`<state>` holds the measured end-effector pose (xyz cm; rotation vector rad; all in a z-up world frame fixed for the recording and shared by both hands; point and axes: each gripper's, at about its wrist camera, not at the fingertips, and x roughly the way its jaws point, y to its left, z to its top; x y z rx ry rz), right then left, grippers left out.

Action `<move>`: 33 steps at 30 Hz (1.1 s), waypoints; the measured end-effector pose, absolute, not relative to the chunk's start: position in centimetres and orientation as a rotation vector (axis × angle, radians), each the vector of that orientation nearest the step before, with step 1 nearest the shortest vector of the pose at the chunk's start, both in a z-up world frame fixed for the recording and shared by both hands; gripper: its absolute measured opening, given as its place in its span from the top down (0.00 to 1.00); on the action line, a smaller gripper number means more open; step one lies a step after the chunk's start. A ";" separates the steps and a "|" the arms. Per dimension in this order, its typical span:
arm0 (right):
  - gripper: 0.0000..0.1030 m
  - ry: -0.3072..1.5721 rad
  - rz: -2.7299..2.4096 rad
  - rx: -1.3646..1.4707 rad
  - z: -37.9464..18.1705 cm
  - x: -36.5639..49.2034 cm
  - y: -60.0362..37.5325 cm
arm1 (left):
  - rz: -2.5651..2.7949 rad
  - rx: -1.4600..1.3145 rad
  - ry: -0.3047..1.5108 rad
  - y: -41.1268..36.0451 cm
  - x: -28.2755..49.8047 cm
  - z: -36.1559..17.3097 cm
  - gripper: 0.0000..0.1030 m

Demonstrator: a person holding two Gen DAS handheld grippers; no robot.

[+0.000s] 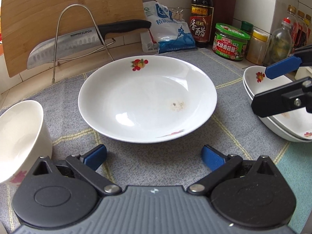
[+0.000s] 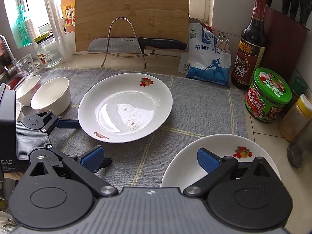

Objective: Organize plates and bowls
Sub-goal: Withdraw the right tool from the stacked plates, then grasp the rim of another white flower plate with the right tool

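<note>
Far over on the left, two white bowls [image 2: 49,95] are seen side by side on the grey cloth [image 2: 195,117], near a drinking glass [image 2: 26,66]. Next, the left gripper [image 1: 154,157] is held low just in front of the big plate [image 1: 147,97], with its blue pads wide apart and nothing between them. The plate is set flat in the middle of the cloth, and a small dried spot is seen near its middle. Behind it, a knife [image 2: 136,43] is kept in a wire rack [image 2: 124,42] against a wooden board [image 2: 132,11]. Further right, a stack of plates [image 2: 220,159] is found at the edge of the cloth, with what looks like two rims, one inside the other. The right gripper [image 2: 150,159] is held over the near rim of that stack, wide open too, and nothing is gripped by it. Its right pad is seen above the top plate, but whether the plate is touched cannot be told. Last on the right, a salt bag [image 2: 208,58], a dark bottle [image 2: 249,48] and a green jar [image 2: 269,97] are lined up by the wall. The plates are probably hard, smooth and a bit heavy, and they could be chipped or broken if dropped. They should likely be taken by the rim, with one pad above and one below, because the shiny middle would slip.
</note>
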<state>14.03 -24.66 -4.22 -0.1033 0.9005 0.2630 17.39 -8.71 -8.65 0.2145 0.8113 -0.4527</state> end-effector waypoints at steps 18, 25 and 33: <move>0.00 1.040 0.485 -0.120 -7.5 26.8 -22.4 | -0.453 0.198 0.762 -8.4 18.9 -8.9 0.00; 0.02 1.081 0.574 -0.106 -8.6 30.0 -22.2 | -0.450 0.194 0.745 -8.3 18.9 -9.0 0.00; 0.16 1.112 0.636 -0.086 -9.4 32.4 -22.2 | -0.457 0.197 0.741 -8.1 18.8 -8.9 0.00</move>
